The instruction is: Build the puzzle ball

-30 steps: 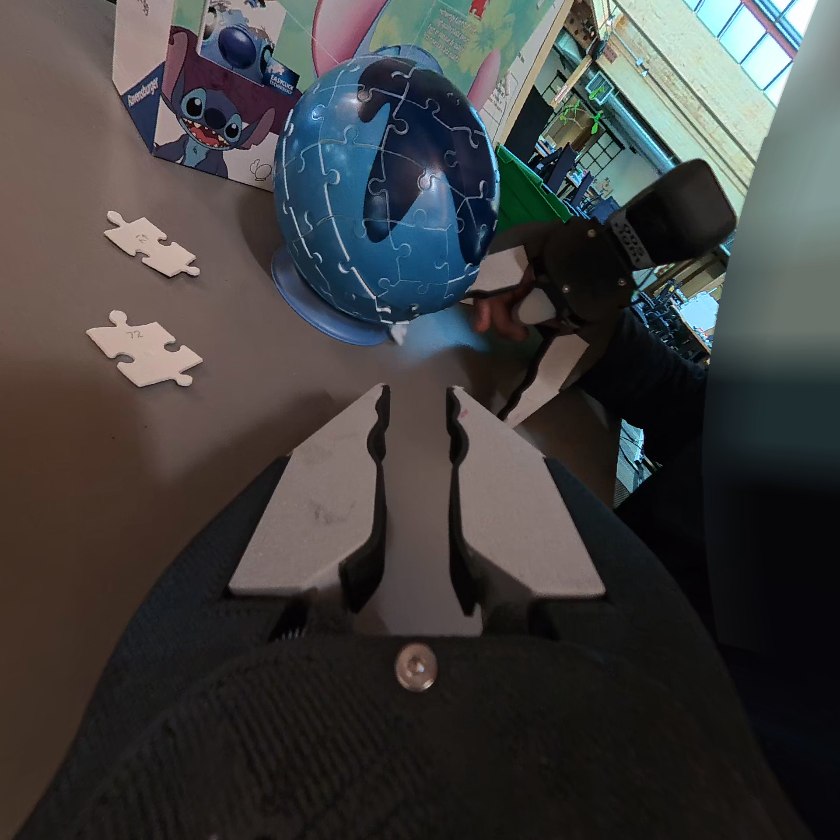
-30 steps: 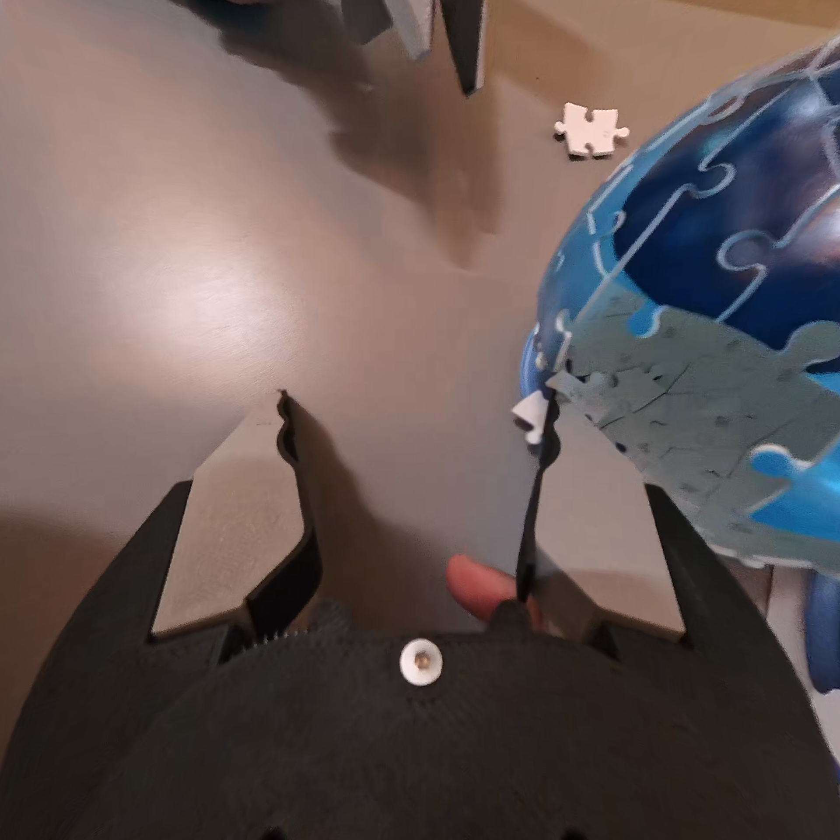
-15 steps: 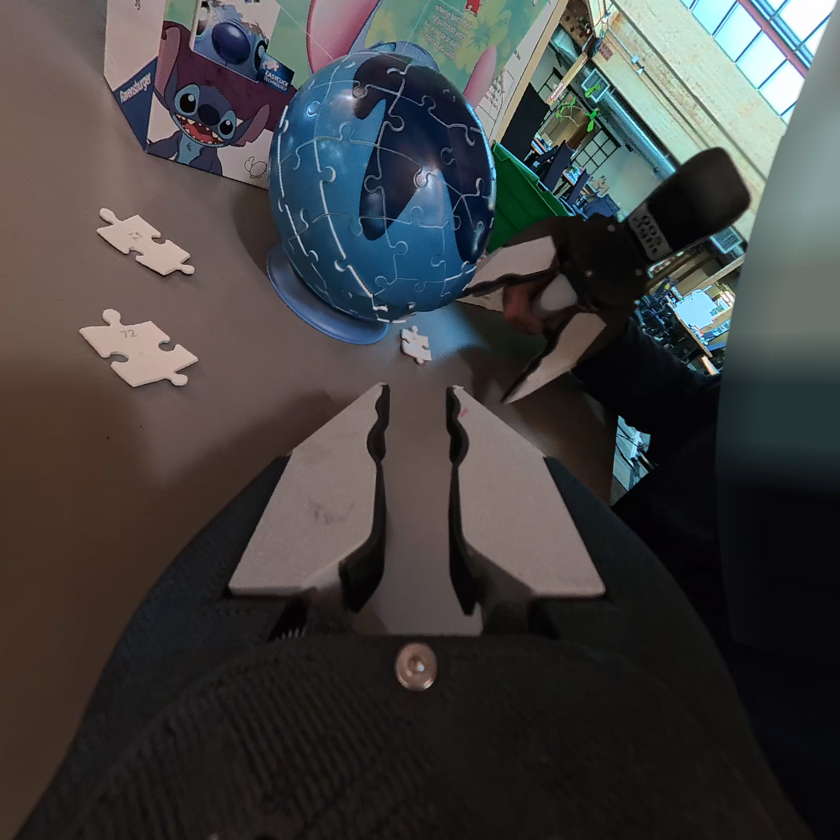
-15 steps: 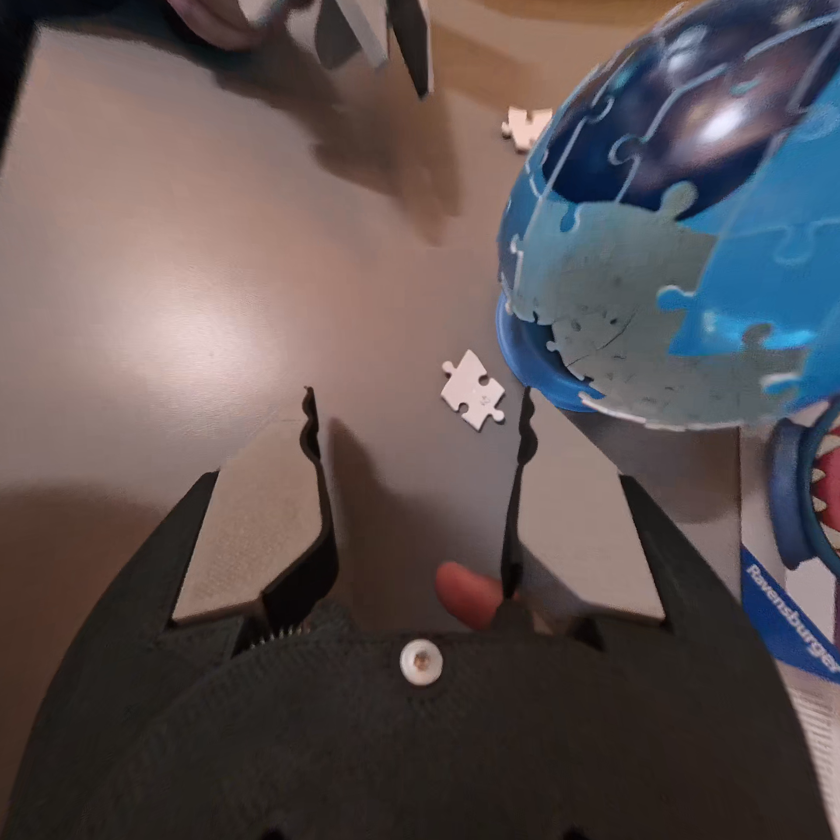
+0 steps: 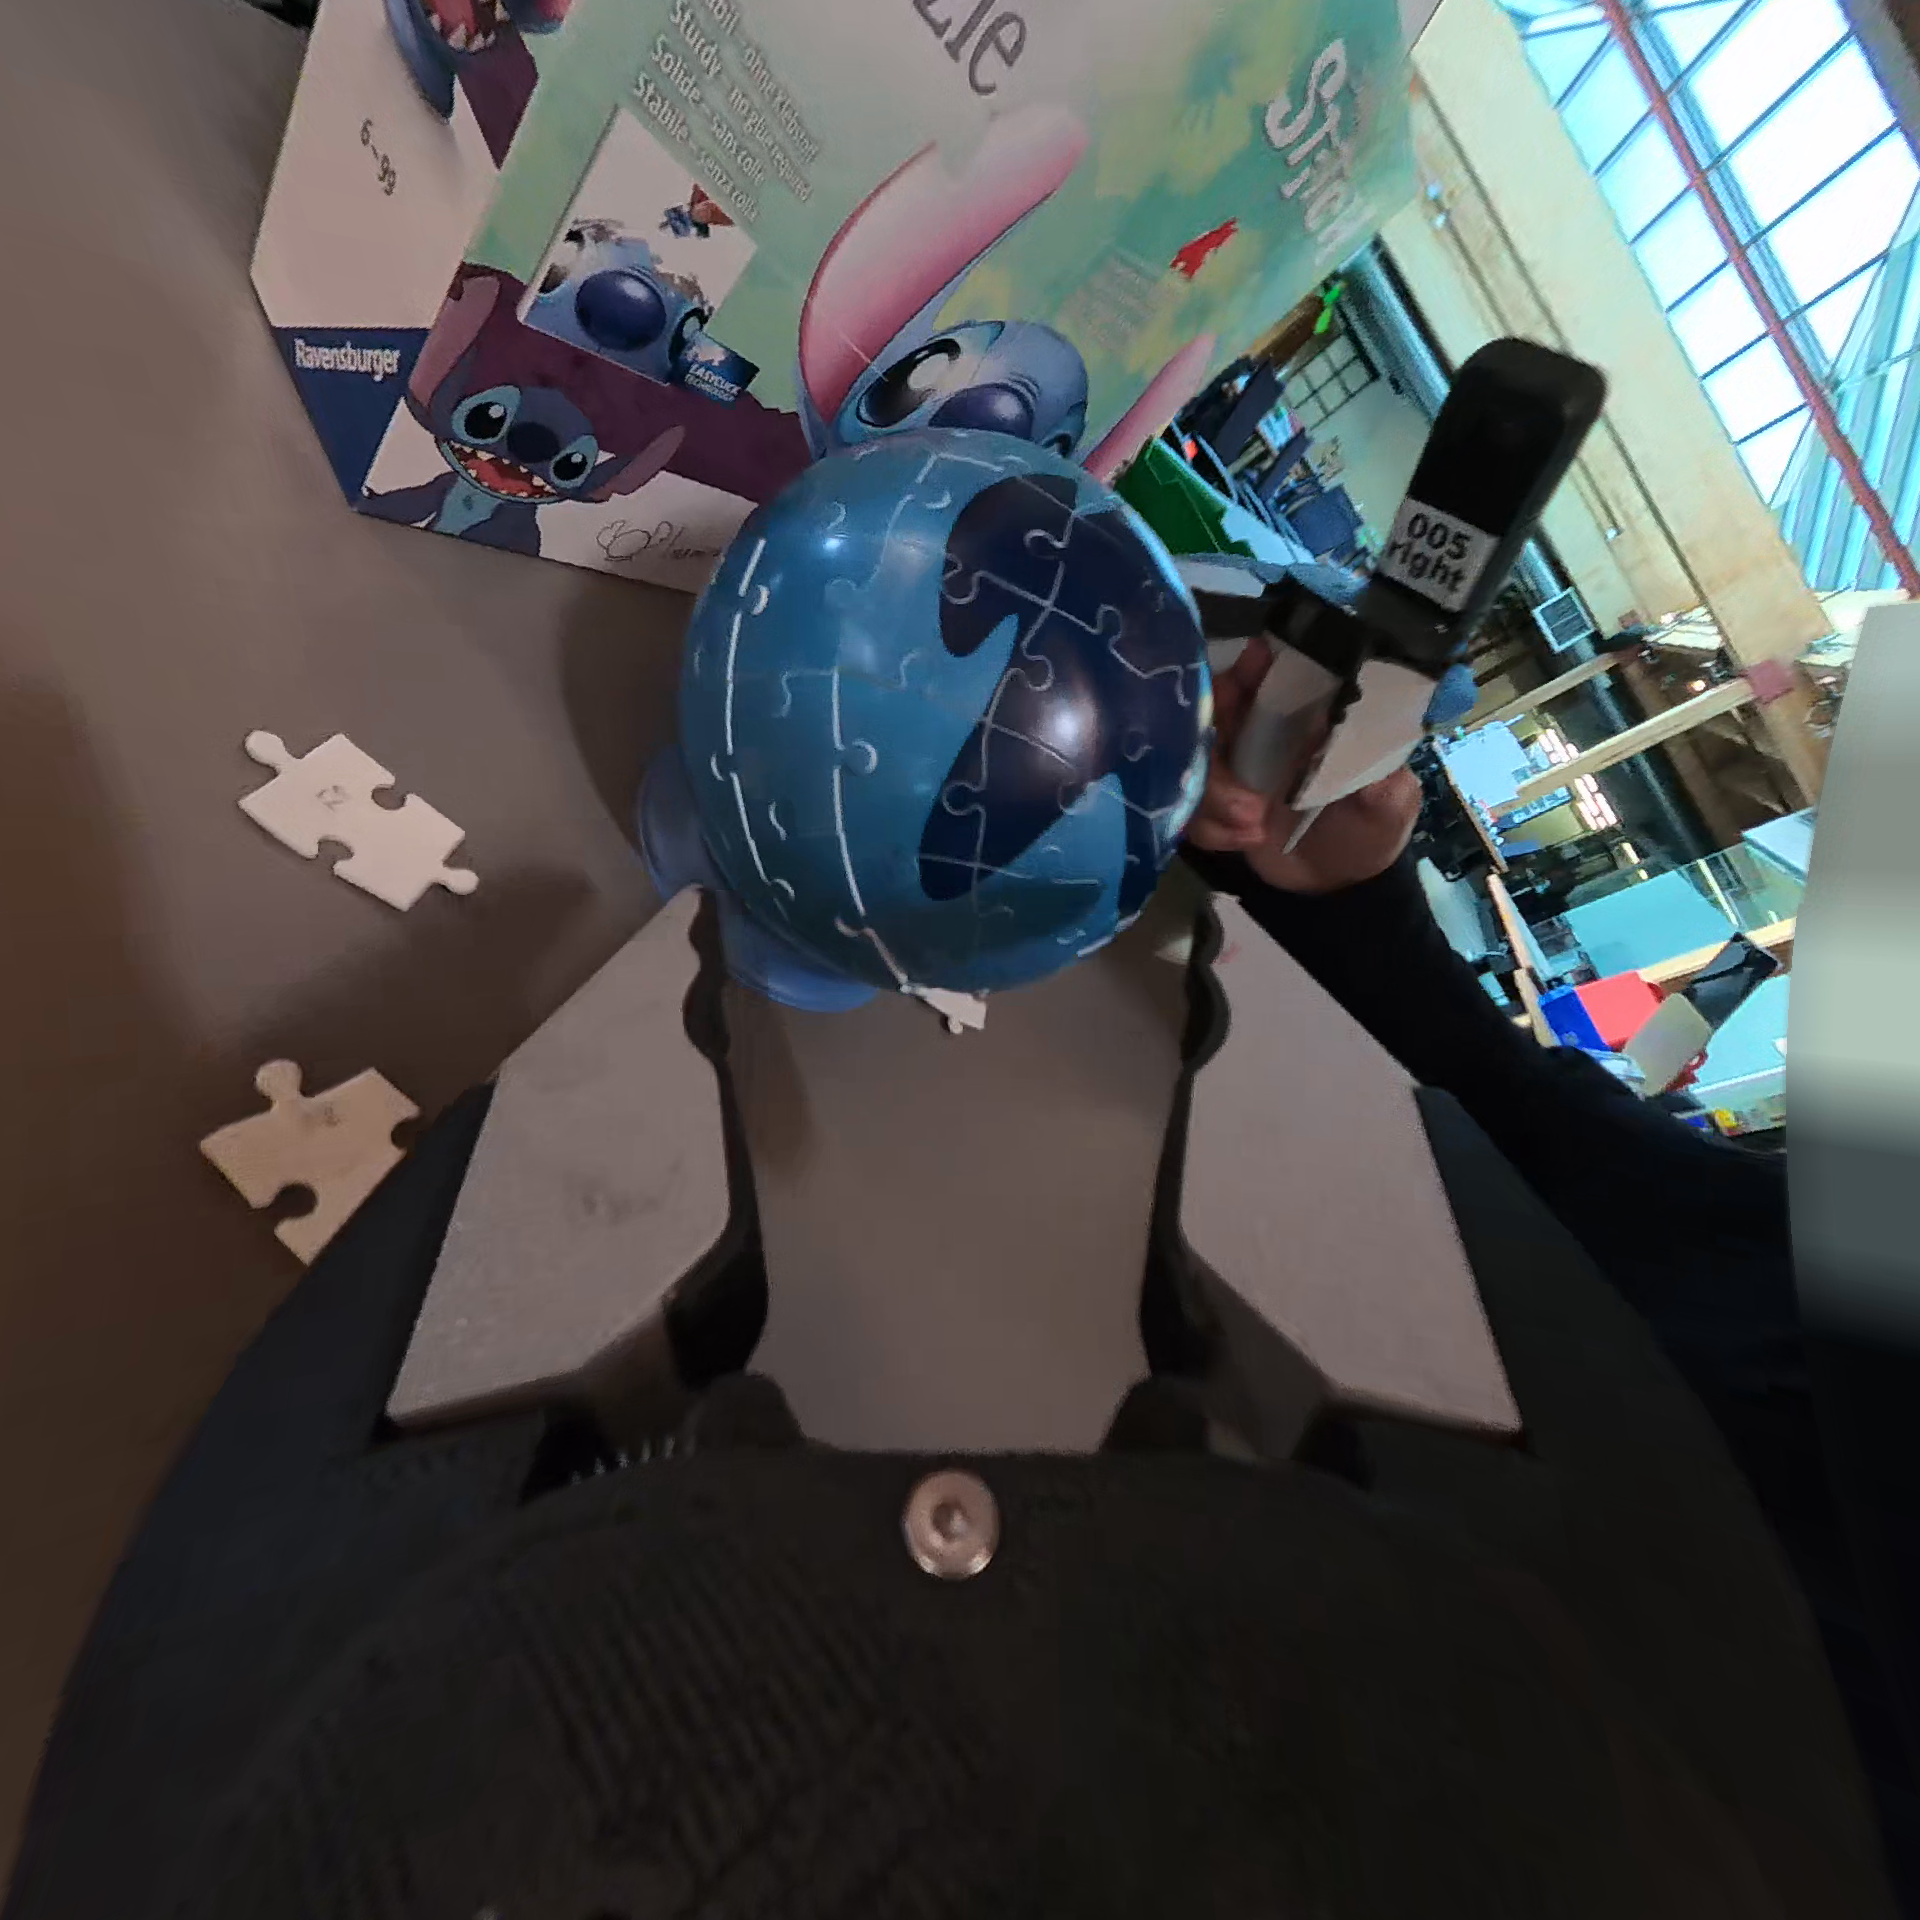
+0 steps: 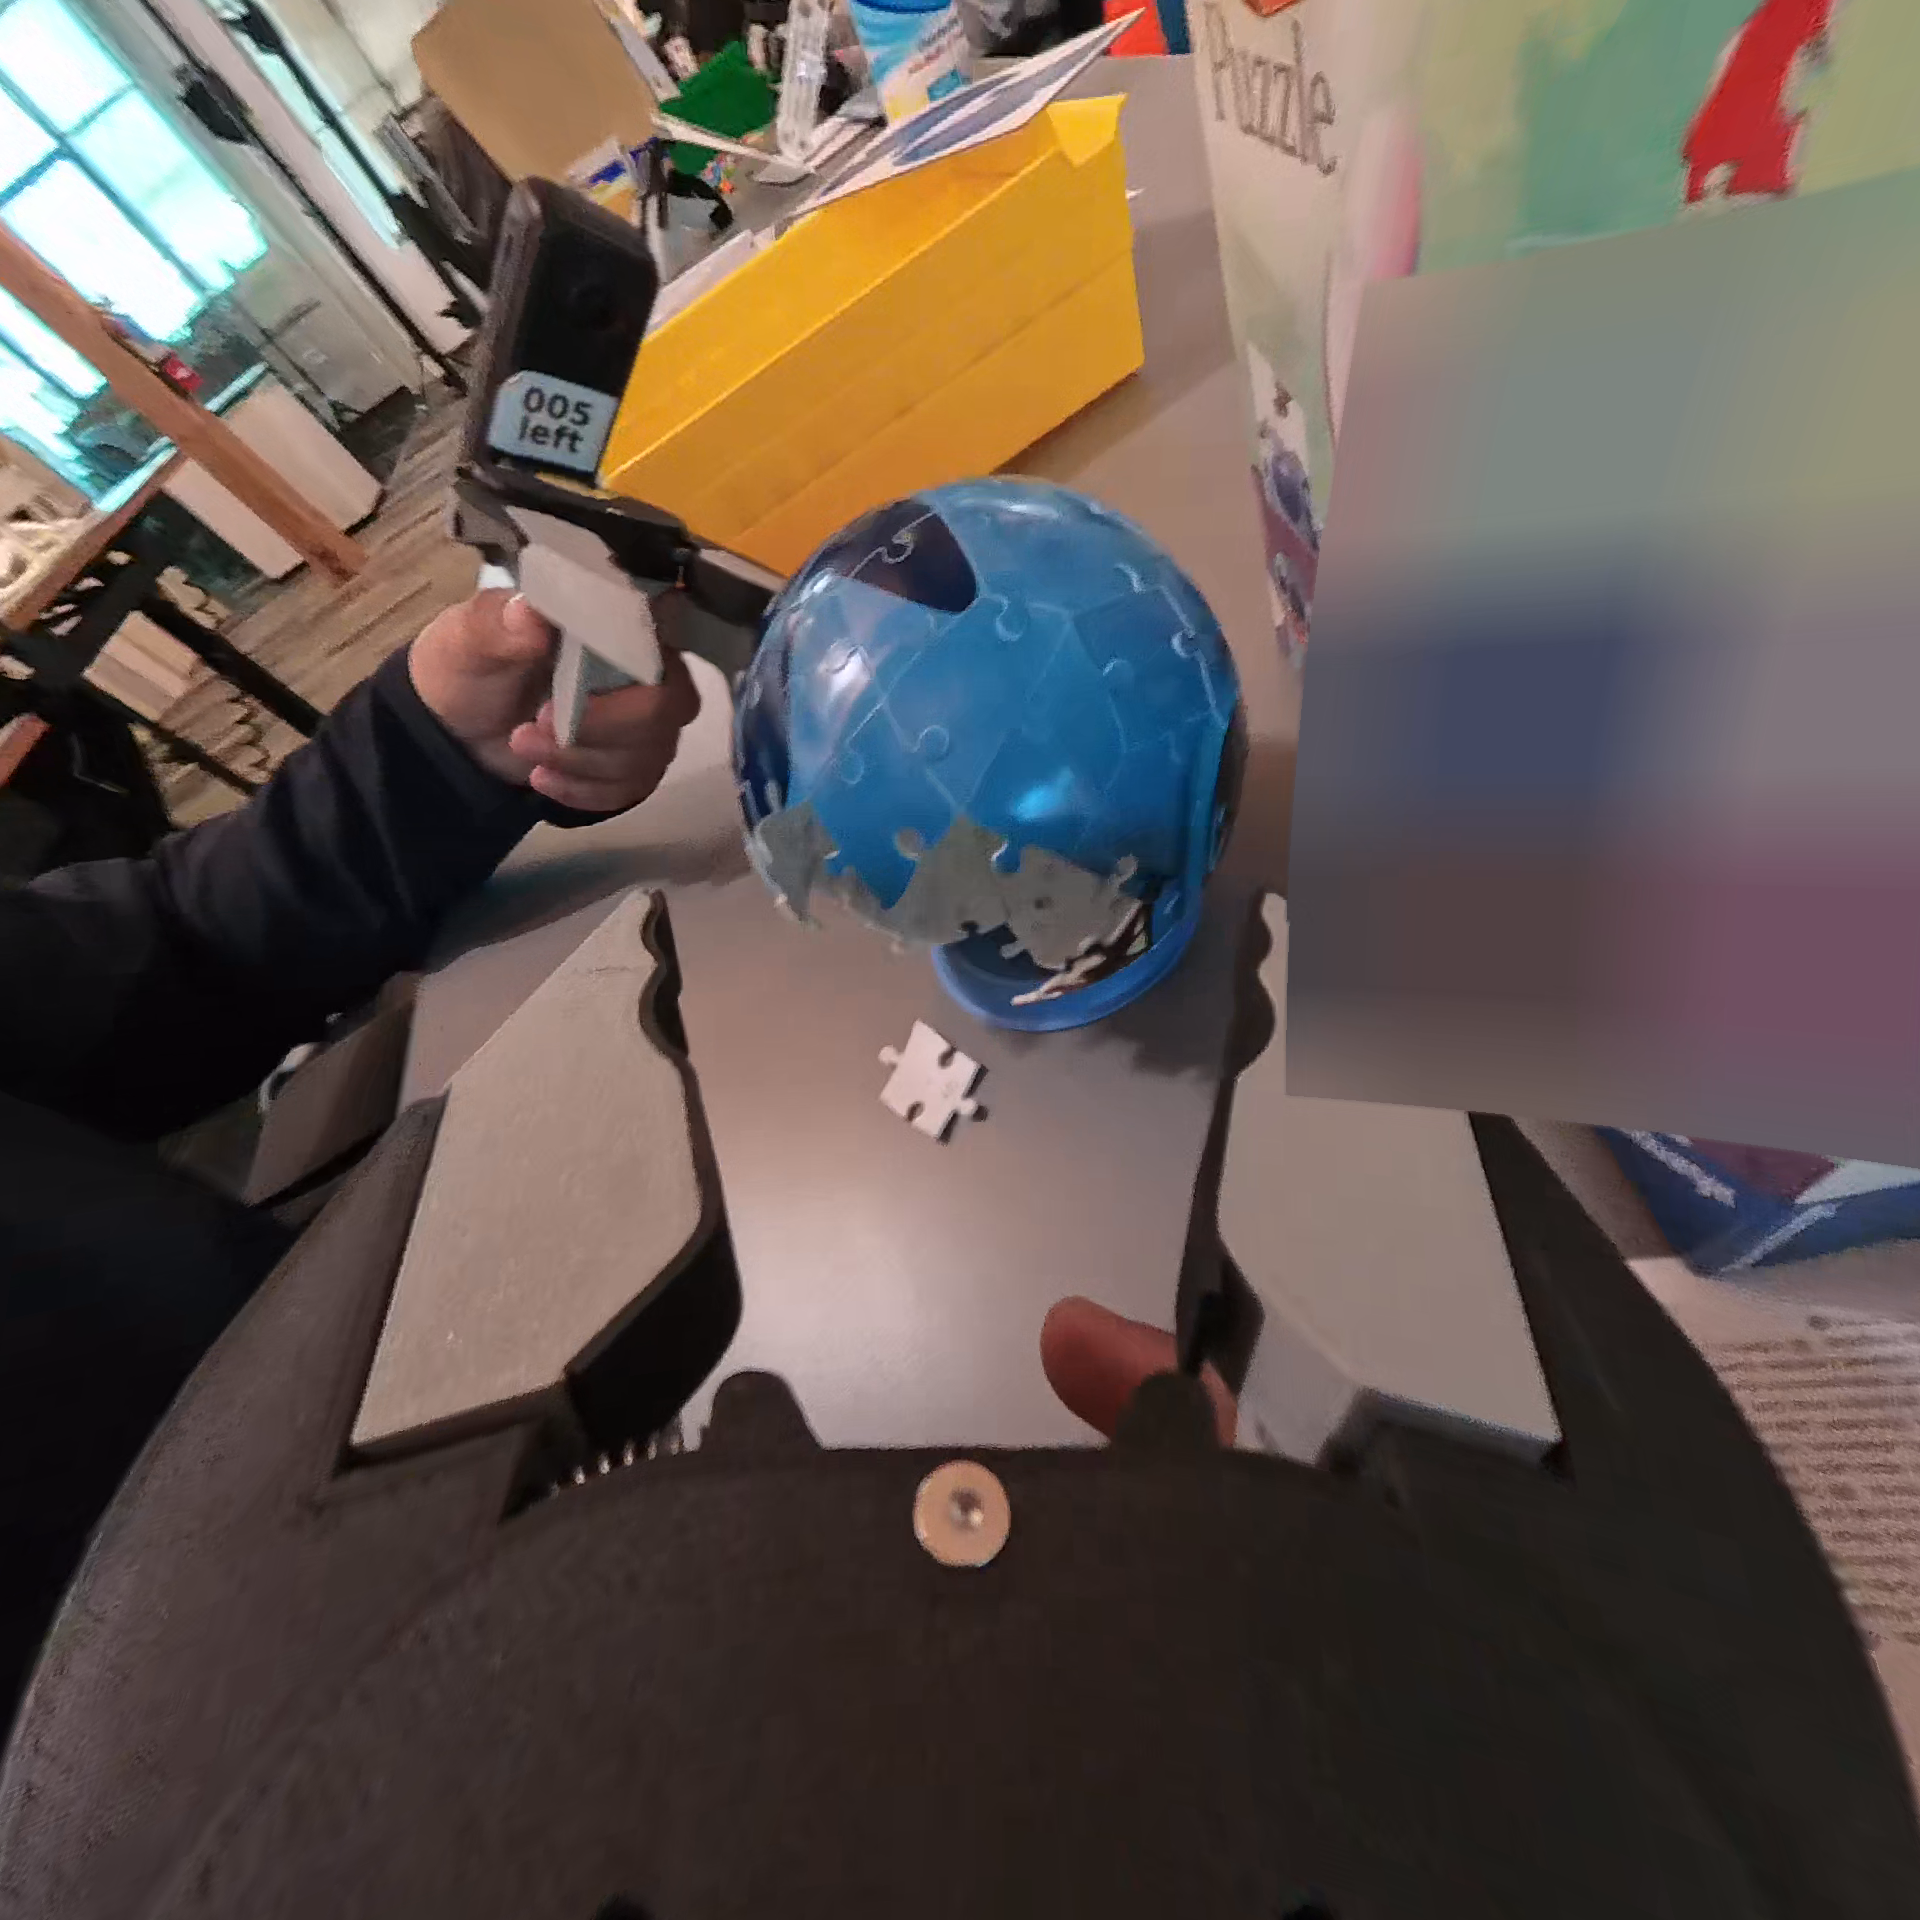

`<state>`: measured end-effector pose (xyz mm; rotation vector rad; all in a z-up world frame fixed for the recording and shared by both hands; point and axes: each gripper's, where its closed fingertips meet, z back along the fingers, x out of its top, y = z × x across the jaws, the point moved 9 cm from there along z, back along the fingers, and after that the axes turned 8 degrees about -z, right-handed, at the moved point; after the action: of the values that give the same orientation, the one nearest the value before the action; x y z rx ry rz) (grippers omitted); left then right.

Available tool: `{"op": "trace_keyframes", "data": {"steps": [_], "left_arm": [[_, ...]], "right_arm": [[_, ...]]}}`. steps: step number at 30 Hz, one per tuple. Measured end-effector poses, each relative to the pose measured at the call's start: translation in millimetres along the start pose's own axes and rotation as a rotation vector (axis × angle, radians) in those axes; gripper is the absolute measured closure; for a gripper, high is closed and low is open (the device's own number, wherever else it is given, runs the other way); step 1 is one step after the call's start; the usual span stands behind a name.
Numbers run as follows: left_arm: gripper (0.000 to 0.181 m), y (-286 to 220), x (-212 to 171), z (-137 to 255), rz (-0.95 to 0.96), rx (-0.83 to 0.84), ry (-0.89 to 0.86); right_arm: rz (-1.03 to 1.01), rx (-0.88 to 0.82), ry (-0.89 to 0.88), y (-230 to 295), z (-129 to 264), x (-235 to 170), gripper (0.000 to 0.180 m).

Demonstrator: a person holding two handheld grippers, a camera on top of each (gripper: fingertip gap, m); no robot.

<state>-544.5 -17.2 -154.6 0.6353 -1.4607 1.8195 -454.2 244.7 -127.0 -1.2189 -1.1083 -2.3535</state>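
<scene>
Our left hand-held gripper is spread wide and empty, its two fingertips flanking the lower part of the puzzle ball without a clear touch; we can't tell if the pads make contact. The ball sits on its blue ring stand on the grey desk, right at our left fingertips. Our right hand-held gripper is also released, nothing between the fingers, and hangs back from the ball on the opposite side. In the right wrist view a loose white piece lies on the desk between the fingers' line, just in front of the stand. Ball's underside shows grey unprinted pieces with a ragged edge. Two more white pieces lie to the left of our left gripper, well apart from the ball. Puzzle box stands behind the ball; yellow bin farther back.
</scene>
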Motion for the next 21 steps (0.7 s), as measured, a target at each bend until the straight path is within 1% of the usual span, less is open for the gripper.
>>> {"op": "trace_keyframes", "data": {"steps": [2,4,6,11,13,17,21], "left_arm": [[0.086,5.0,2.8,-8.5,0.009,-0.01,0.027],[0.083,8.1,6.0,-18.1,0.043,-0.068,0.036],[0.083,8.2,5.3,-22.6,0.067,-0.118,0.05],[0.081,10.2,3.6,-30.8,0.046,-0.134,0.079],[0.081,10.1,3.4,-31.1,0.027,-0.137,0.087],[0.087,11.0,1.3,-31.4,-0.039,-0.129,0.101],[0.089,14.0,2.7,-26.9,-0.079,-0.132,0.07]], "right_arm": [[-0.006,-0.021,-0.021,-3.5,-4.7,6.3,0.077],[-0.047,0.029,-0.02,-6.0,-10.8,11.2,0.077],[-0.078,0.055,-0.006,-9.4,-18.7,13.0,0.077],[-0.11,0.081,0.036,-14.9,-33.5,11.5,0.078],[-0.123,0.087,0.034,-17.0,-36.0,13.0,0.075],[-0.093,0.084,0.026,-18.2,-37.3,13.7,0.076],[0.008,0.065,0.005,-13.5,-39.7,12.8,0.077]]}}
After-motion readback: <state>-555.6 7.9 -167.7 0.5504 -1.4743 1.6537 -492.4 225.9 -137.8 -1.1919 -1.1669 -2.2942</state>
